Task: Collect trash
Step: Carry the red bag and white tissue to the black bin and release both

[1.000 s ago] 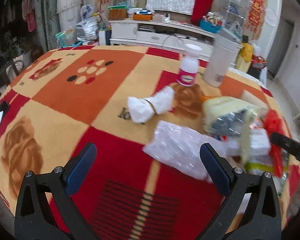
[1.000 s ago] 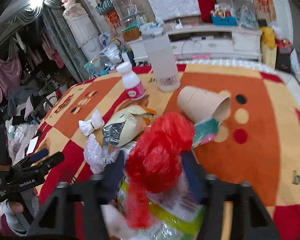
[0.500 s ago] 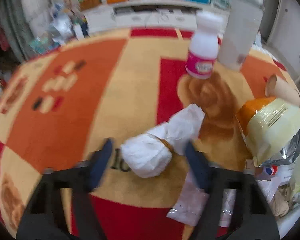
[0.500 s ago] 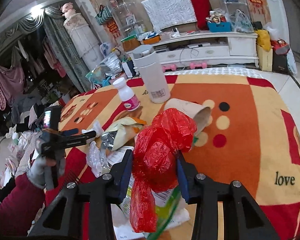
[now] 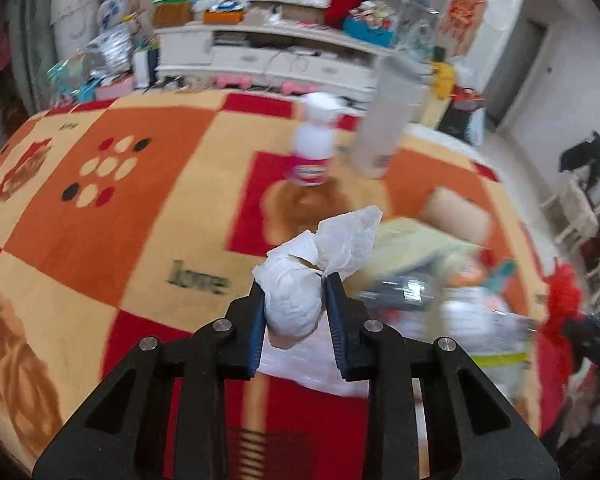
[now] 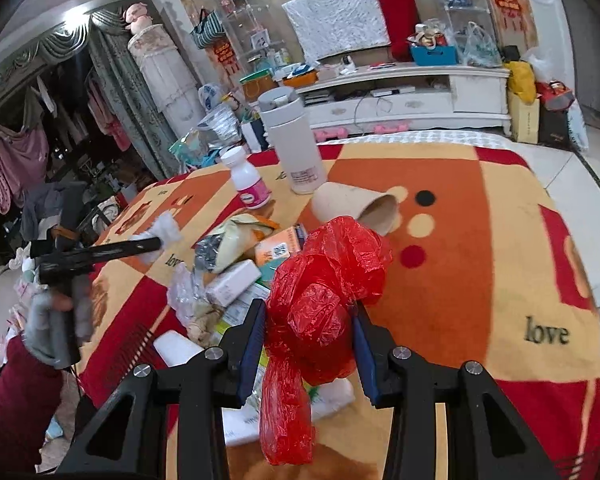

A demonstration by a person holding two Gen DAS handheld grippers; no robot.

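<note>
My left gripper (image 5: 294, 280) holds a white crumpled tissue wad (image 5: 292, 304) between its blue pads, and its jaws are closing on it. The wad hangs clear above the patterned blanket (image 5: 112, 200). From the right wrist view, the left gripper (image 6: 140, 245) reaches in from the left with the tissue wad (image 6: 166, 232) at its tip. My right gripper (image 6: 309, 306) is shut on a red plastic bag (image 6: 320, 296), whose tail hangs below the fingers. A pile of trash (image 6: 236, 276) lies between the two grippers.
A pink-labelled white bottle (image 6: 248, 184), a white thermos (image 6: 296, 148) and a tipped paper cup (image 6: 352, 206) stand behind the pile. A snack bag (image 6: 236, 240) and small cartons lie in it. A person's gloved hand (image 6: 52, 320) holds the left gripper. A cluttered white cabinet (image 6: 400, 96) lines the back.
My left gripper went forward to the tissue wad, closed around it and lifted it off the blanket. My right gripper drew back and rose a little with the red bag.
</note>
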